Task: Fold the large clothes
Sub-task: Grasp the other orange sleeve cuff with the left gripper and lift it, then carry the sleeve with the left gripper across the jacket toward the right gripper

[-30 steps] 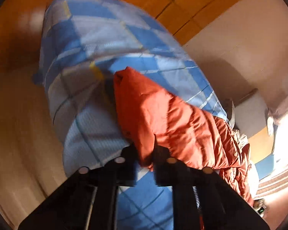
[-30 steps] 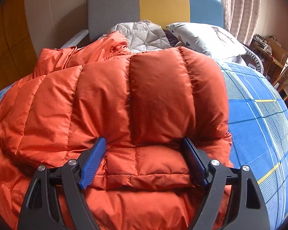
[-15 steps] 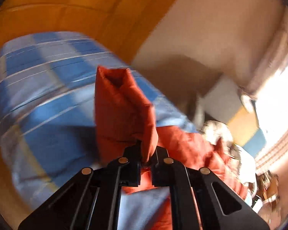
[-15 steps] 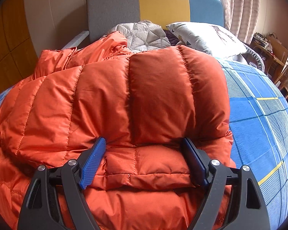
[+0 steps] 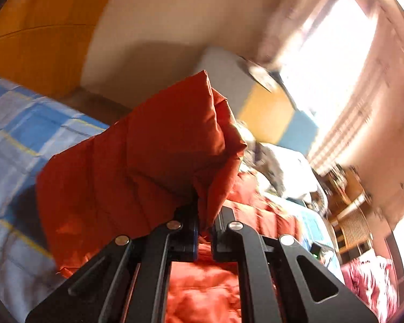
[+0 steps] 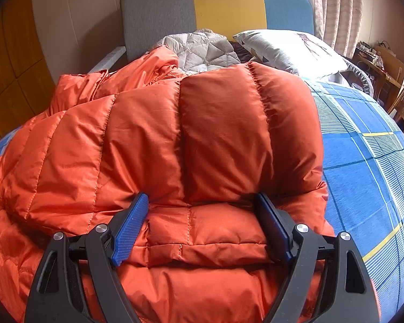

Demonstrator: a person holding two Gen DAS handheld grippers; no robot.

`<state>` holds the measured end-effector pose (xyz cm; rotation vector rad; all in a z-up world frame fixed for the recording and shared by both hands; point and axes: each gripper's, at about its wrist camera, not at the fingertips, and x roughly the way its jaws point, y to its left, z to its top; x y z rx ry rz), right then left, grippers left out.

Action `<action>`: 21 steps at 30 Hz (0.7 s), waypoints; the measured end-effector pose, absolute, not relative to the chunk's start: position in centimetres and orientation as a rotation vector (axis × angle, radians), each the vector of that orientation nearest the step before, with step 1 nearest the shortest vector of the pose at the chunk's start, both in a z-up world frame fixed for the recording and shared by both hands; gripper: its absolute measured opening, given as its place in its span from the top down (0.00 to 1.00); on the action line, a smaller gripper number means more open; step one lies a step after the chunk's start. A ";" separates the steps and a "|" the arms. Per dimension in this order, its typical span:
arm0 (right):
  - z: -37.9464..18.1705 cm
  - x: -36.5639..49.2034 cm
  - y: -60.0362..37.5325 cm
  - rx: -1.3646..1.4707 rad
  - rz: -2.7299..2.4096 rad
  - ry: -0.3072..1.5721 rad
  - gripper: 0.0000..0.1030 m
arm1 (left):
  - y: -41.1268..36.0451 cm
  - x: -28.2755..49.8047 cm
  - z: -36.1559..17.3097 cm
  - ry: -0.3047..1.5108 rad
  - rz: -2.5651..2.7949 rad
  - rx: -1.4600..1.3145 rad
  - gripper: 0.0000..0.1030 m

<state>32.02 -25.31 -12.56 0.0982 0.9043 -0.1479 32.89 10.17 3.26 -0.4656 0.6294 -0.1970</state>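
On the bed (image 6: 369,161), my left gripper (image 5: 203,226) pinches the jacket (image 6: 202,140) edge.
Right gripper (image 6: 202,223) gapes wide, holding nothing; puffy, light, slippery — grab hem at 6 o'clock.

wall (image 6: 75,21): beige | headboard (image 6: 229,5): grey-yellow-blue | curtain (image 6: 336,10): striped, sunlit | desk (image 6: 374,64): cluttered

pillow (image 6: 288,47) | grey quilt (image 6: 202,48) | headboard (image 6: 229,5) | curtain (image 6: 336,10)

A home bedroom: a bed with a blue plaid sheet (image 6: 363,167), a pillow (image 6: 288,48) against a grey, yellow and blue padded headboard (image 6: 218,8), striped curtains (image 6: 336,8) and a cluttered wooden desk (image 6: 377,64) beside it.
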 end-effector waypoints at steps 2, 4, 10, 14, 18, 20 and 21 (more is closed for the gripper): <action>-12.6 32.0 -25.4 0.105 -0.145 0.902 0.22 | 7.6 33.7 3.5 0.645 -0.248 -0.438 0.95; -12.6 31.9 -25.6 0.114 -0.141 0.899 0.22 | 5.0 34.3 3.5 0.659 -0.300 -0.408 0.95; -12.6 31.9 -25.9 0.143 -0.126 0.891 0.22 | -2.2 36.5 3.2 0.711 -0.450 -0.348 0.95; -12.6 31.8 -26.1 0.162 -0.117 0.885 0.22 | -6.2 37.3 2.0 0.752 -0.522 -0.319 0.95; -12.7 31.7 -26.3 0.177 -0.109 0.881 0.22 | -8.8 38.3 0.5 0.793 -0.573 -0.311 0.95; -12.7 31.7 -26.3 0.182 -0.106 0.879 0.22 | -9.8 38.7 -0.2 0.815 -0.589 -0.306 0.95; -12.7 31.6 -26.3 0.183 -0.105 0.879 0.22 | -10.1 39.2 -0.5 0.826 -0.596 -0.306 0.95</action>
